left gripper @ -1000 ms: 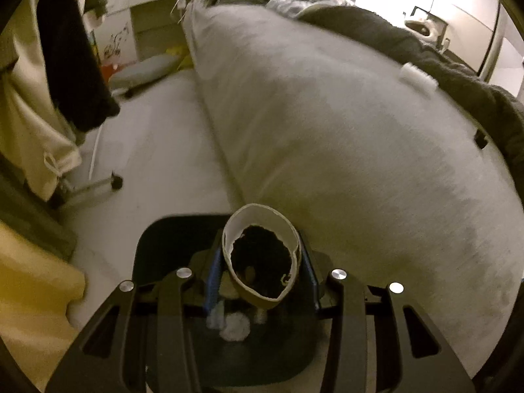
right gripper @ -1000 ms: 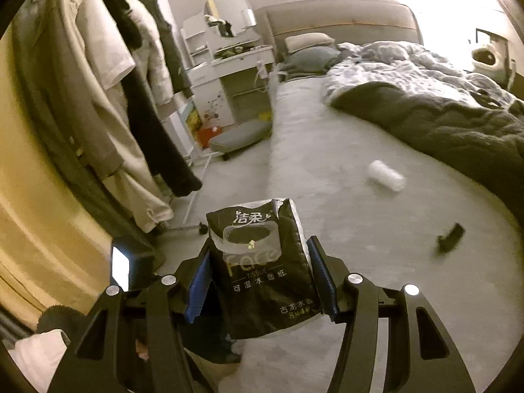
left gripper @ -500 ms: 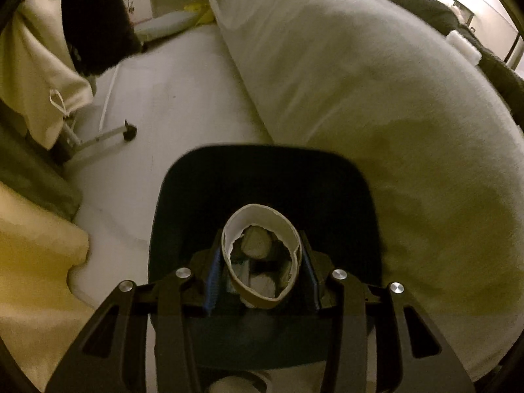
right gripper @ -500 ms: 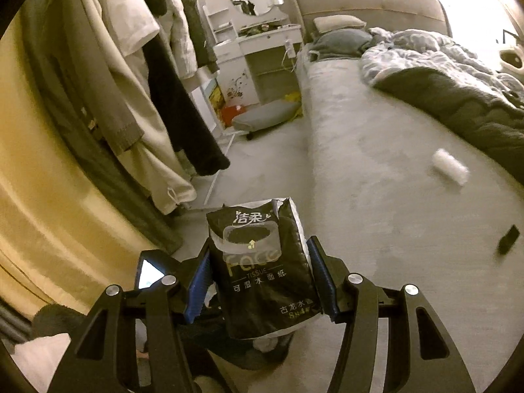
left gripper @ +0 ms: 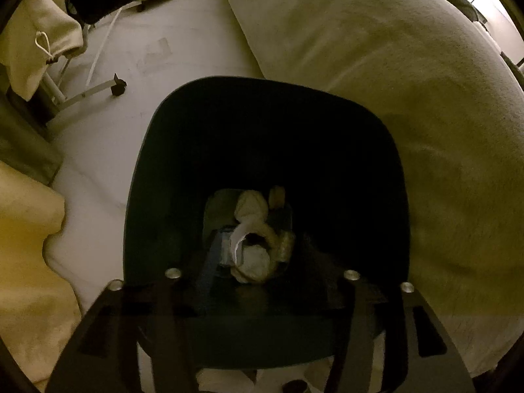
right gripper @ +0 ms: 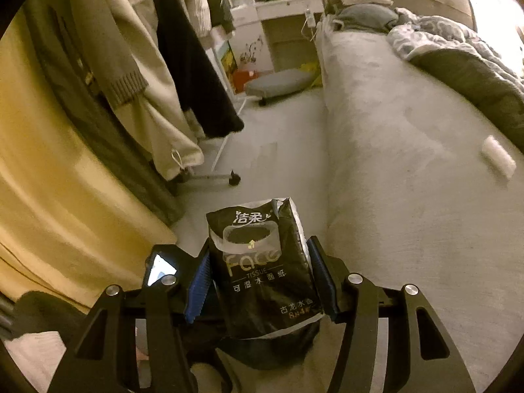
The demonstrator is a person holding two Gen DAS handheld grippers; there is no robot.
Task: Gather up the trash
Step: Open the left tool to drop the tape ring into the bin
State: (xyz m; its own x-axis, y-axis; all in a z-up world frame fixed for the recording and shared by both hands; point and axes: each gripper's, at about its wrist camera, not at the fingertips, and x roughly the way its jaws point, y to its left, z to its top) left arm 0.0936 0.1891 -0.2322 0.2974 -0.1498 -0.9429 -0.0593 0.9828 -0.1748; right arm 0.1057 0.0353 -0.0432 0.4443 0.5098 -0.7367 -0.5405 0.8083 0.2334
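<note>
Two claws are at work, and mine on the left (left gripper: 258,255) is pointed steeply down into the dark bin (left gripper: 157,170), its jaws opening to let go of the cardboard roll (left gripper: 258,245). That roll, with crumpled tissue around it, now looks loose between my fingers, low in the bin's mouth at about 6 o'clock of the rim. To do this well I judge I should keep the jaws spreading until the roll drops clear, then lift straight up without catching the rim. My right claw (right gripper: 262,278) is angled downward beside the bed (right gripper: 409,180) and is clamped on the black tissue pack (right gripper: 262,271). A white scrap (right gripper: 497,155) lies on the bed at 2 o'clock
</note>
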